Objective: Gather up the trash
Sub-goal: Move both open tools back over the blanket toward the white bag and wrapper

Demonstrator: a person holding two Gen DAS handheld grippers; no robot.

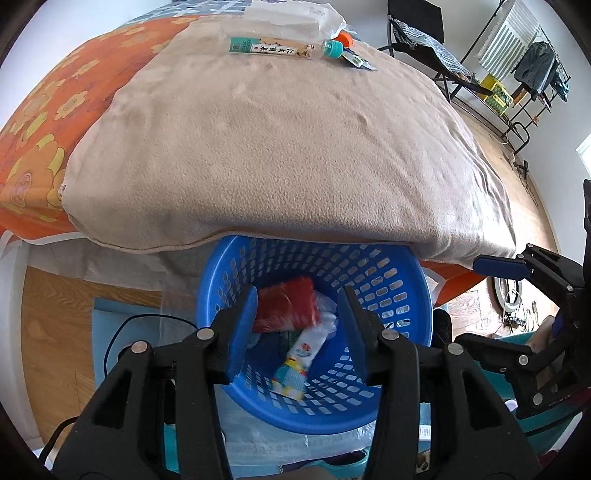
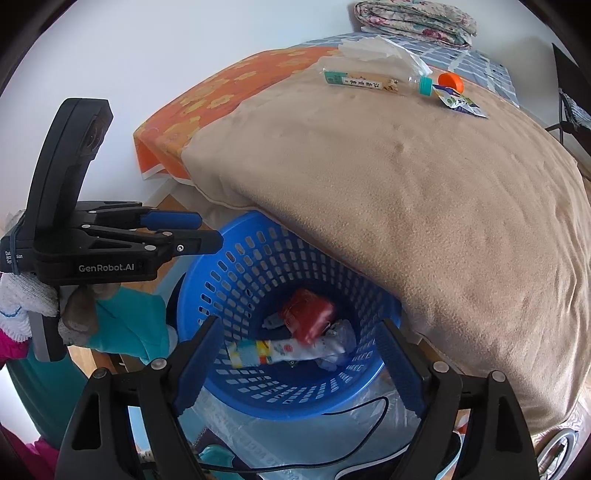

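A blue perforated basket (image 1: 391, 295) (image 2: 236, 280) stands on the floor, partly under the bed's edge. Inside lie a red wrapper (image 1: 286, 306) (image 2: 308, 314), a white and teal packet (image 1: 295, 365) (image 2: 269, 350) and crumpled clear plastic (image 2: 341, 341). My left gripper (image 1: 301, 328) is open and empty above the basket. My right gripper (image 2: 299, 365) is open and empty over the basket too. On the far part of the beige blanket (image 1: 277, 147) (image 2: 424, 203) lie a flattened plastic bottle (image 1: 273, 48) (image 2: 369, 83), an orange cap (image 1: 345, 38) (image 2: 450, 80), a small sachet (image 1: 356, 61) (image 2: 461, 101) and white tissue (image 1: 295, 16) (image 2: 376, 48).
An orange floral sheet (image 1: 48, 118) (image 2: 221, 92) covers the bed's left side. A folded quilt (image 2: 413, 22) lies at the bed's far end. A chair (image 1: 417, 37) and clothes rack (image 1: 524, 70) stand at the right. Cables (image 1: 122, 325) and plastic sheeting (image 2: 295, 435) lie on the wooden floor.
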